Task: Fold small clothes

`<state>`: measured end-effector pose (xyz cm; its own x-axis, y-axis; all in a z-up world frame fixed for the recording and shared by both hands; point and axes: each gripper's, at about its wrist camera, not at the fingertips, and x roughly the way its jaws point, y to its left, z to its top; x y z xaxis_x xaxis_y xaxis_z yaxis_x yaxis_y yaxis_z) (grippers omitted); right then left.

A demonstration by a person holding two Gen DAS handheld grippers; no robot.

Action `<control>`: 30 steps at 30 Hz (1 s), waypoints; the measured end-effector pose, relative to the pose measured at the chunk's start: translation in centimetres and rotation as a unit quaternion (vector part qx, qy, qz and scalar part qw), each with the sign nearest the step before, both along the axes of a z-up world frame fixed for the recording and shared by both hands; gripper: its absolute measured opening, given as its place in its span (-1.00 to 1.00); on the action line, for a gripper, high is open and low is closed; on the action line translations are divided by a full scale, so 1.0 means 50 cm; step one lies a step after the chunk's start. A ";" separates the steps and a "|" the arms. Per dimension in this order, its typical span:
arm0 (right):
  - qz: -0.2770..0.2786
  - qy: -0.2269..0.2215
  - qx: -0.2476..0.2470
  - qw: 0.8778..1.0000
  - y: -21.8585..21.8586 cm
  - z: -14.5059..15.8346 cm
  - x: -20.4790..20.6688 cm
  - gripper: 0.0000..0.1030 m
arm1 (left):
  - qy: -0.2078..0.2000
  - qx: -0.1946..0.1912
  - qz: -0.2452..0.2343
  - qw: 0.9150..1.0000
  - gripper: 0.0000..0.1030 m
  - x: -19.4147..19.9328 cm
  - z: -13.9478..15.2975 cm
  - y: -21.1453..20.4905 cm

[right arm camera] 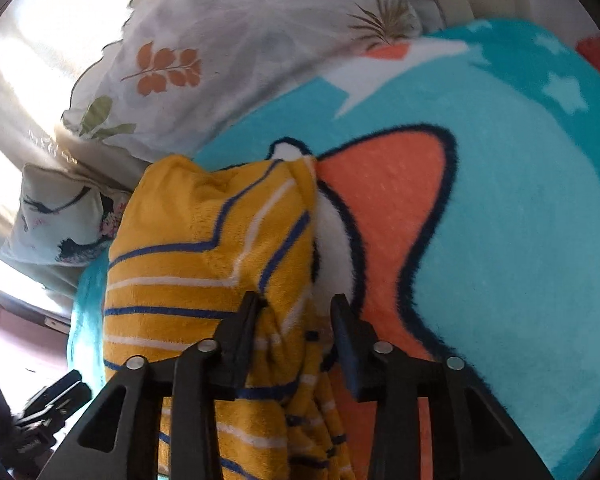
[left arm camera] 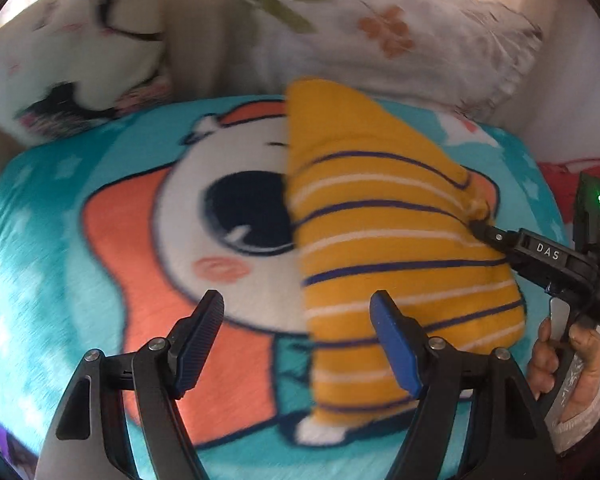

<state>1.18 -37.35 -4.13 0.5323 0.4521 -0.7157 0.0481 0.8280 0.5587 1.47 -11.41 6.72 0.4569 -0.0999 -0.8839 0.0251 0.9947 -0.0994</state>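
A small yellow garment [left arm camera: 380, 220] with blue and white stripes lies folded lengthwise on a turquoise cartoon blanket [left arm camera: 40, 240]. My left gripper [left arm camera: 298, 316] hovers open over the garment's near left edge, with nothing pinched. My right gripper [left arm camera: 480, 226] reaches in from the right, its tip at the garment's bunched right edge, and a person's hand [left arm camera: 568, 372] holds its handle. In the right wrist view the garment [right arm camera: 204, 240] is rumpled between the fingers of the right gripper [right arm camera: 296, 316]. The left pad touches the cloth and a gap shows at the right pad.
A floral pillow [left arm camera: 380, 32] and a white pillow with drawn figures [left arm camera: 72, 60] lie beyond the blanket's far edge. Something red [left arm camera: 560, 176] sits past the blanket's right side. The blanket [right arm camera: 520, 200] spreads wide to the right of the garment.
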 end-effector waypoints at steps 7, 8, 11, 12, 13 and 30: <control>0.010 0.003 0.012 1.000 -0.015 -0.008 0.000 0.14 | 0.072 -0.046 -0.024 0.996 0.56 0.033 -0.067 0.000; 0.017 0.000 0.005 1.000 -0.014 -0.001 0.000 0.17 | 0.056 -0.053 -0.025 0.997 0.56 0.030 -0.050 0.010; 0.034 -0.023 0.008 0.999 -0.013 0.030 -0.003 0.23 | 0.006 -0.080 -0.013 0.997 0.61 0.032 -0.007 0.054; 0.036 -0.030 0.008 0.999 -0.012 0.039 0.003 0.29 | 0.003 -0.100 0.001 0.995 0.66 0.043 -0.007 0.076; 0.037 -0.033 0.003 0.999 -0.012 0.042 0.007 0.33 | 0.004 -0.115 0.009 0.993 0.67 0.052 -0.011 0.087; 0.074 -0.025 0.149 0.986 0.033 0.046 0.109 -0.18 | 0.038 -0.237 -0.072 0.968 0.40 0.171 0.010 0.021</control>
<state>6.64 -35.72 -1.84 0.4757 0.7143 -0.5134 -0.0958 0.6222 0.7770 10.03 -10.35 7.20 0.3434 -0.5606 -0.7535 0.1354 0.8235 -0.5509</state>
